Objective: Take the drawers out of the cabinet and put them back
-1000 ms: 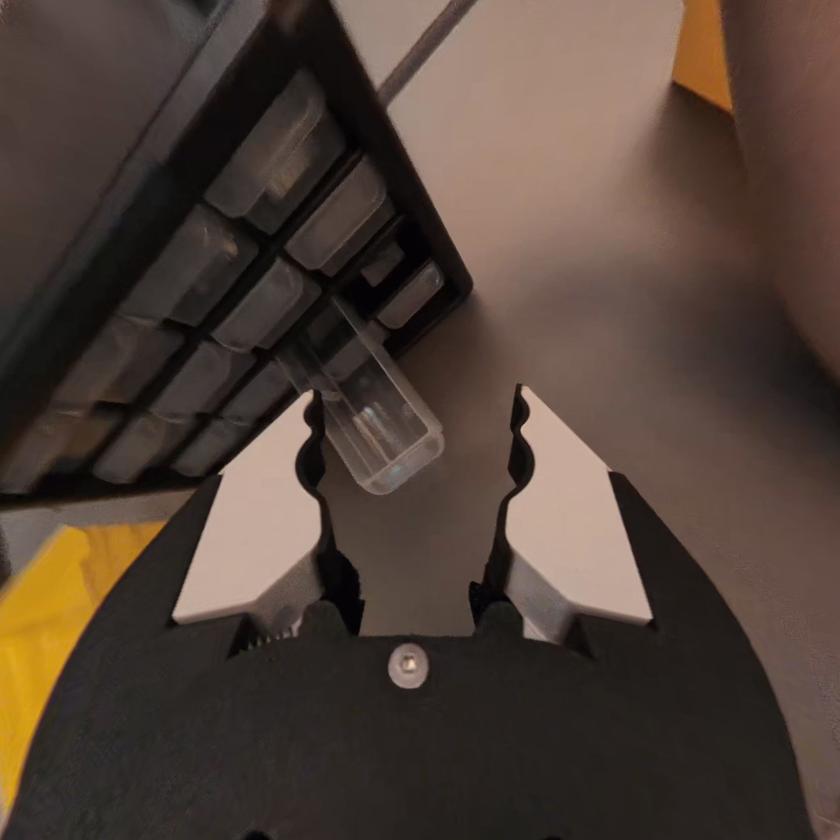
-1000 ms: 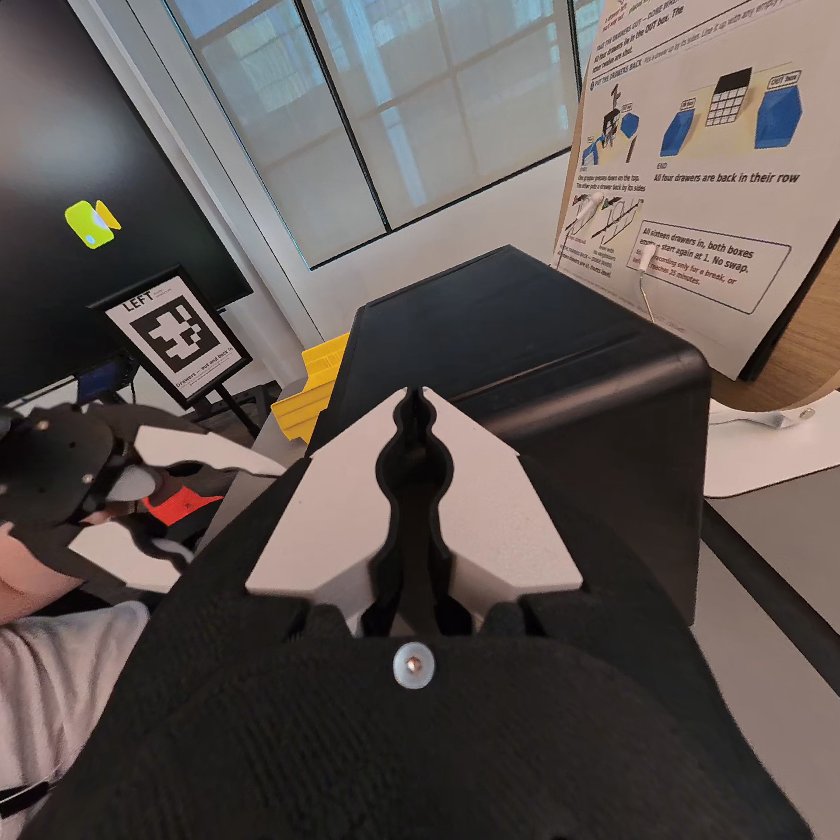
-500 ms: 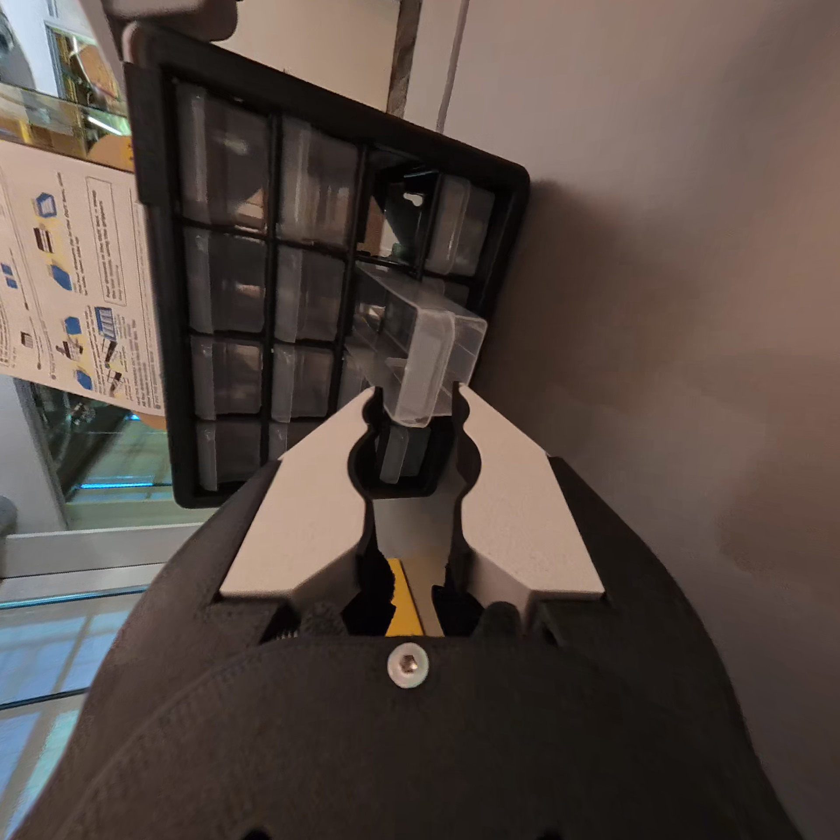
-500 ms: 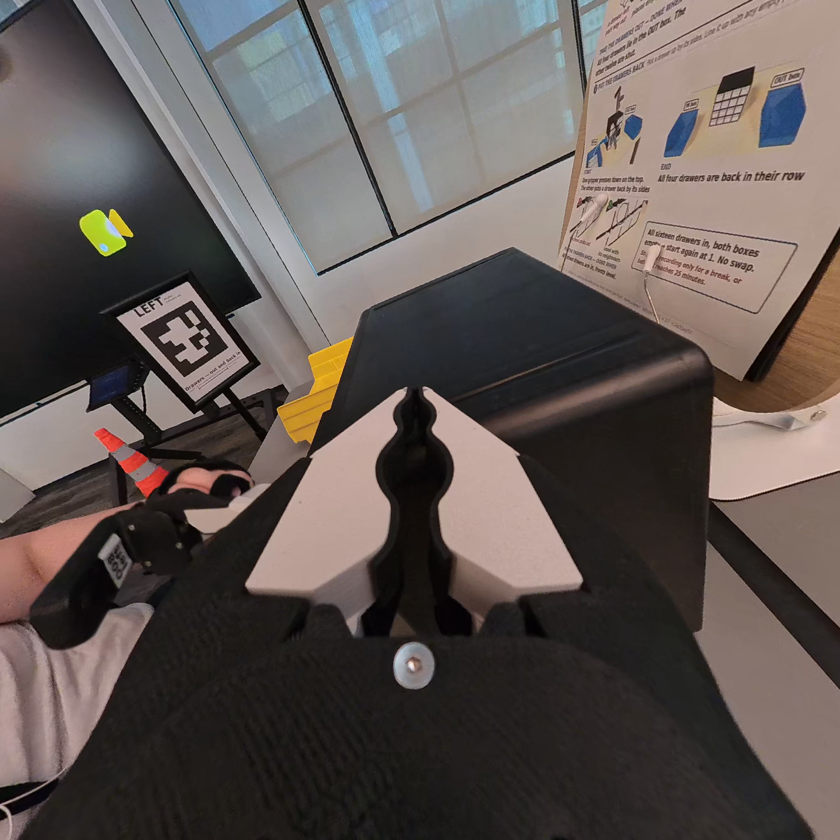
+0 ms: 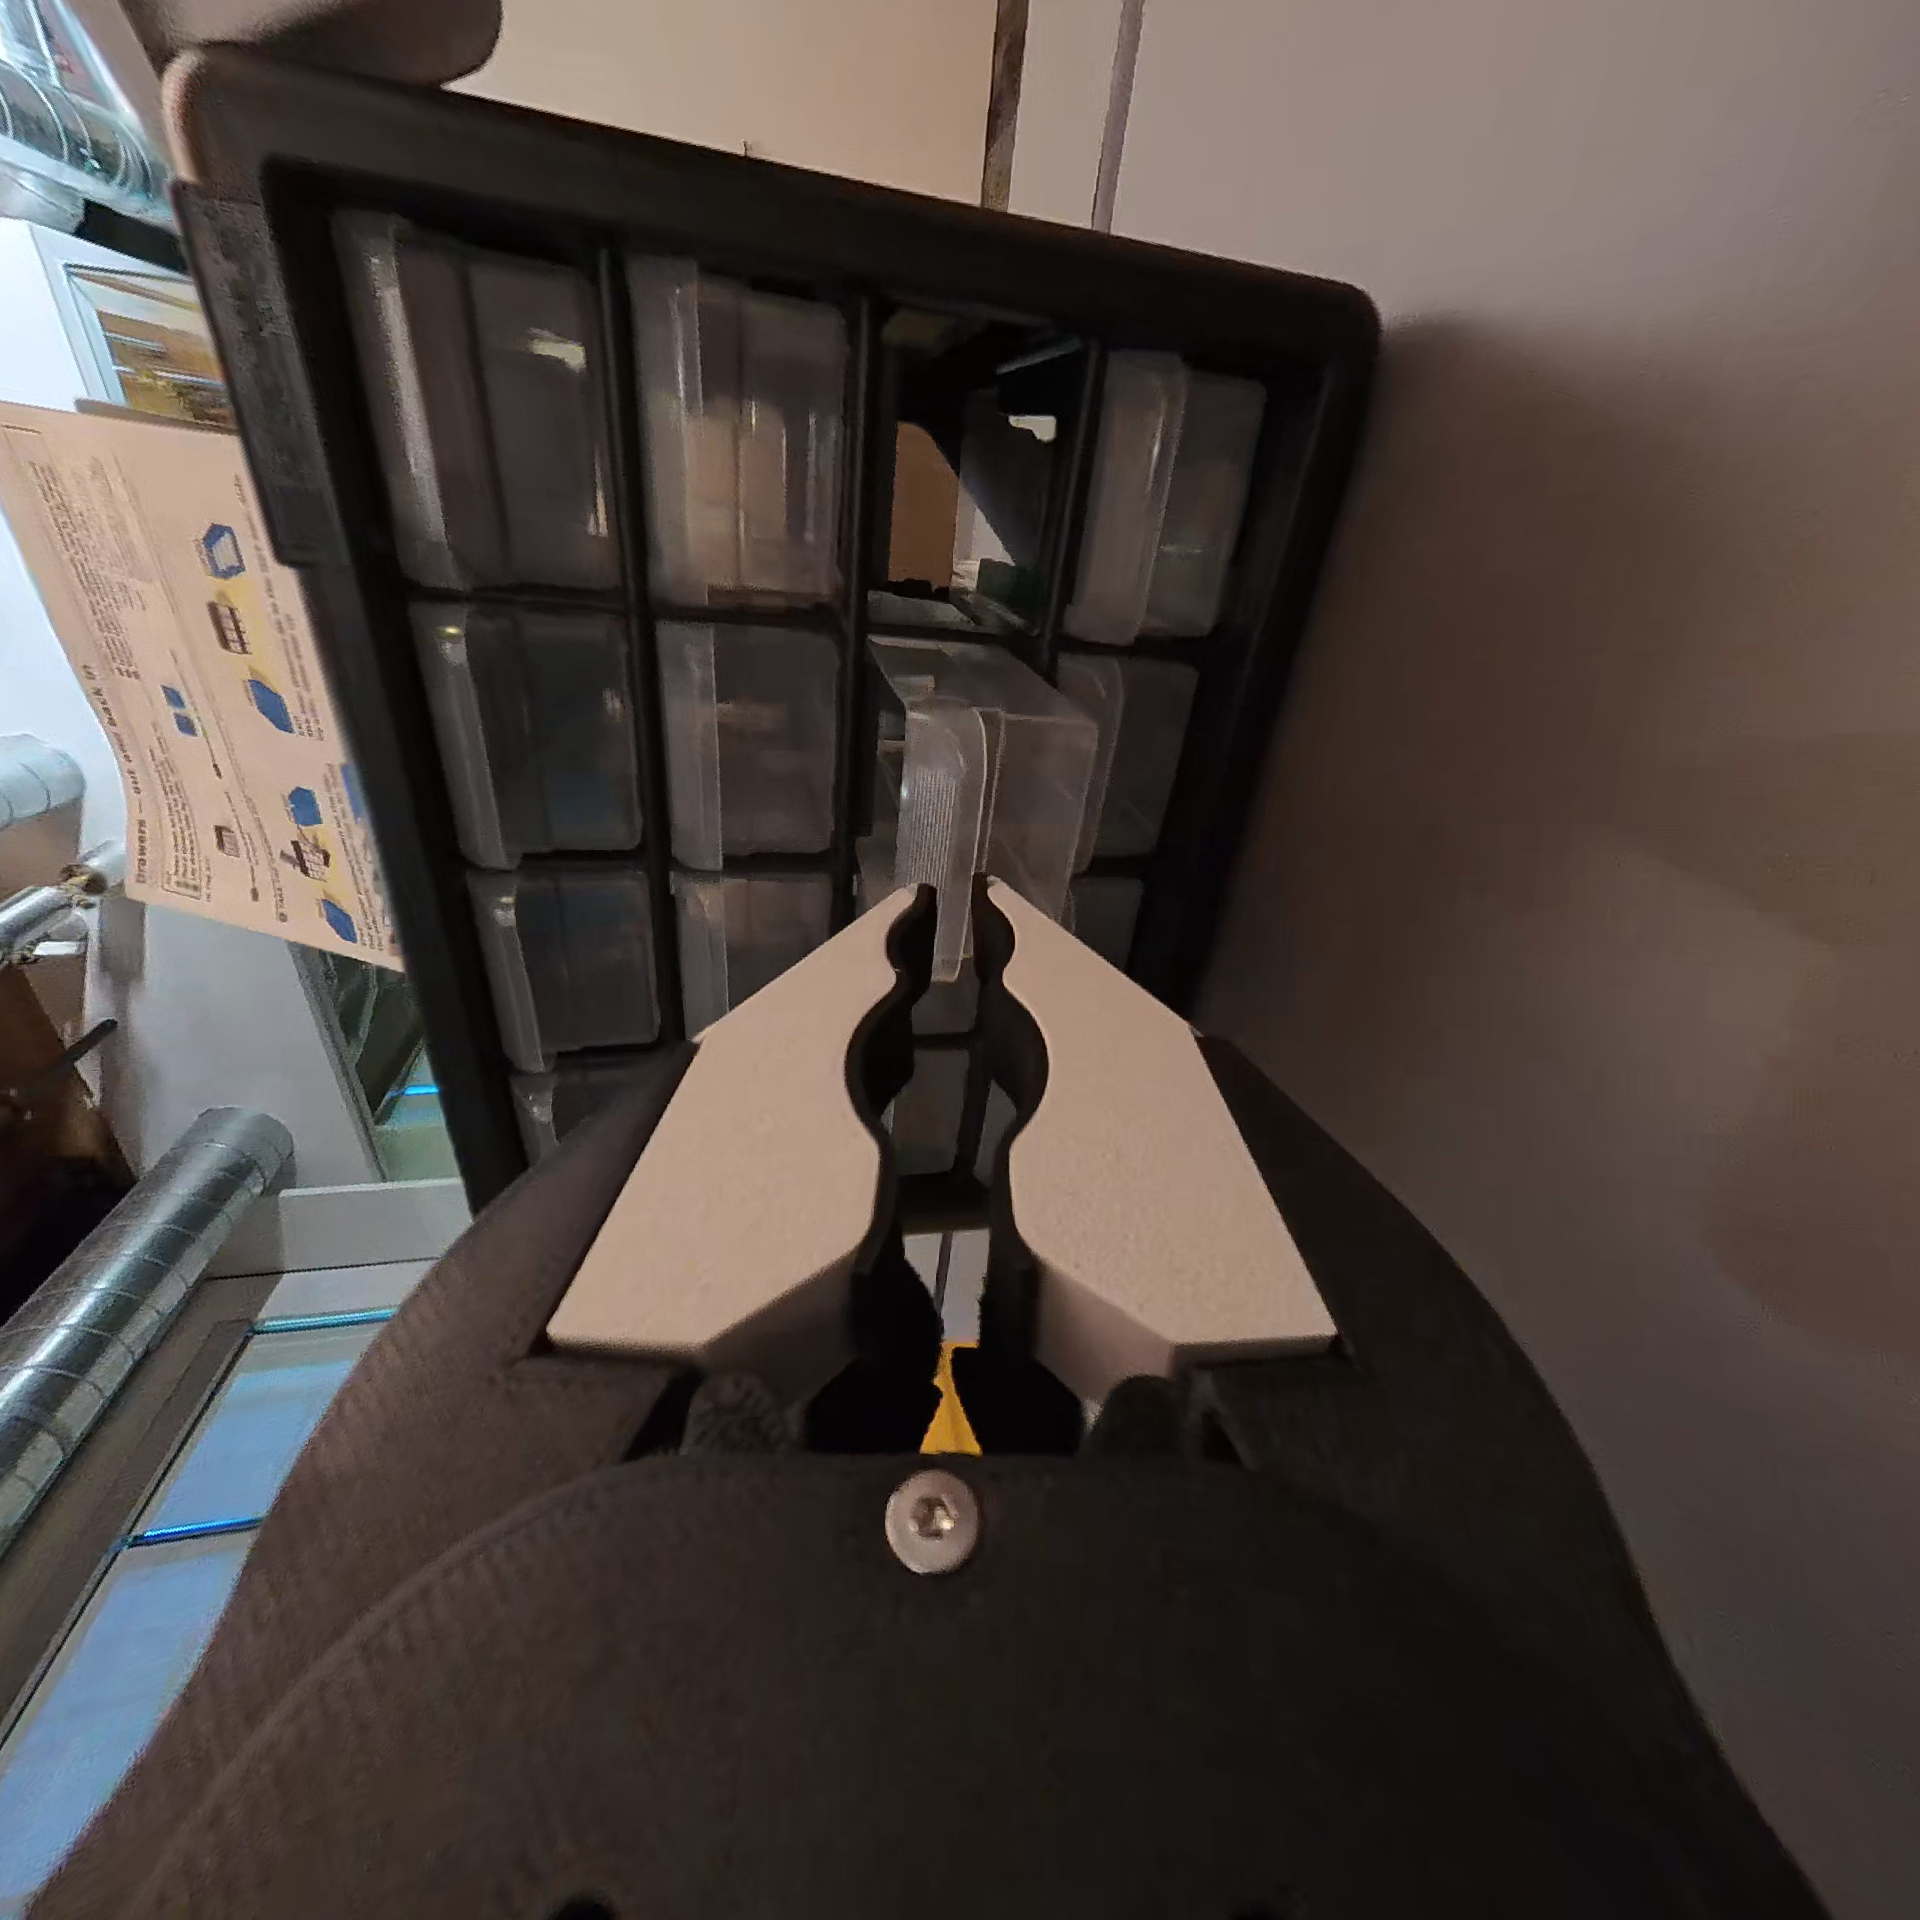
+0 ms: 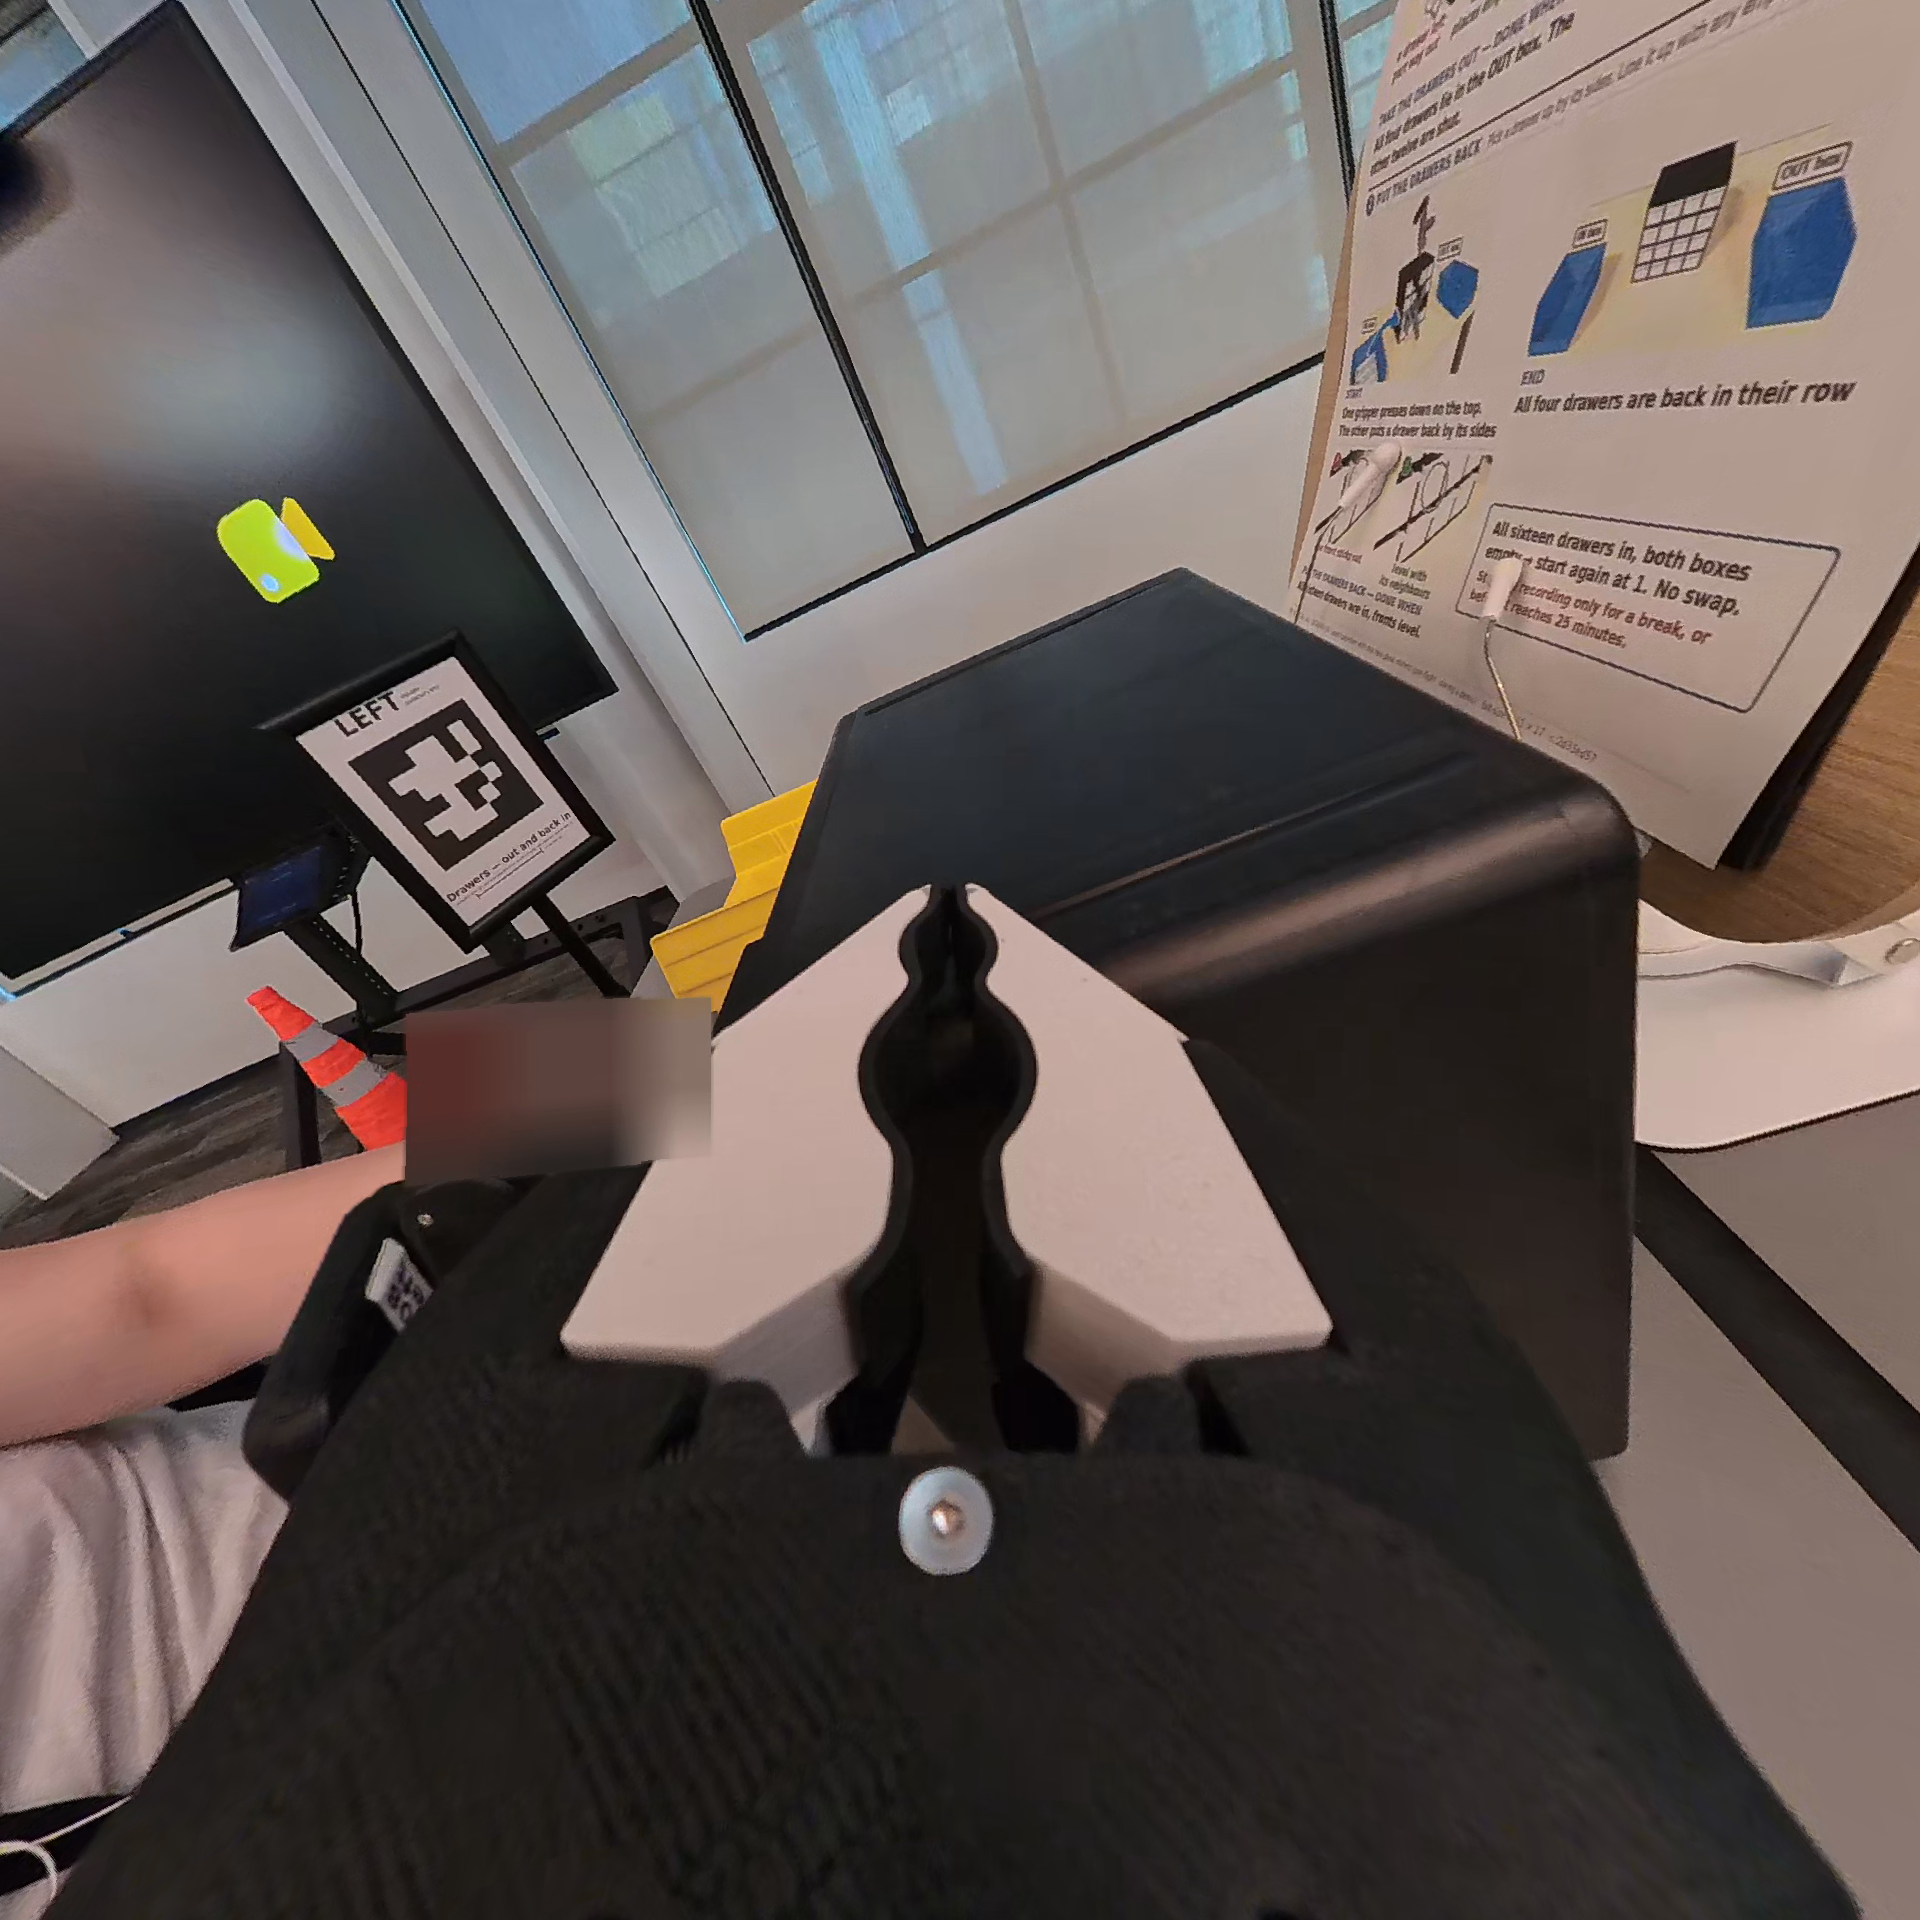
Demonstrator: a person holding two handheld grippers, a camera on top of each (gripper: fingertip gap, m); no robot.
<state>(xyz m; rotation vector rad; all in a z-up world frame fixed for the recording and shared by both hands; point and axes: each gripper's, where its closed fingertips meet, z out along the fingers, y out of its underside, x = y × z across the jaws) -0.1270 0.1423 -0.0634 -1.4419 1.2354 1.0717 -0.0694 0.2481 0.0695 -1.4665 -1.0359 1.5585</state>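
The black cabinet point(image 5: 1288, 343) faces my left gripper, turned sideways in the left wrist view, with a grid of clear drawers. One slot point(image 5: 966, 488) is empty. A clear drawer point(image 5: 1029, 769) sticks partly out of the slot beside it. My left gripper point(image 5: 951, 920) is shut on this drawer's front handle tab point(image 5: 940, 821). My right gripper point(image 6: 945, 899) is shut and empty, its tips at the front edge of the cabinet's top point(image 6: 1247, 790). The left gripper's black body point(image 6: 343, 1320) shows at the lower left of the right wrist view.
A grey table top point(image 5: 1558, 831) runs under the cabinet. An instruction poster point(image 6: 1621, 395) stands behind the cabinet on the right. A yellow bin point(image 6: 738, 904) sits behind its left side. A framed marker sign point(image 6: 447, 790), an orange cone point(image 6: 332, 1070) and a dark screen point(image 6: 156, 468) stand farther left. The left gripper's tips are roughly 20 cm from the right gripper's. My left tips are roughly 12 cm from the black cabinet point(image 5: 1288, 343).
My left gripper has rolled to face the cabinet front and closed from wide open onto the drawer's handle tab. The drawer sticks out less than before. My right gripper has stayed on the cabinet top.
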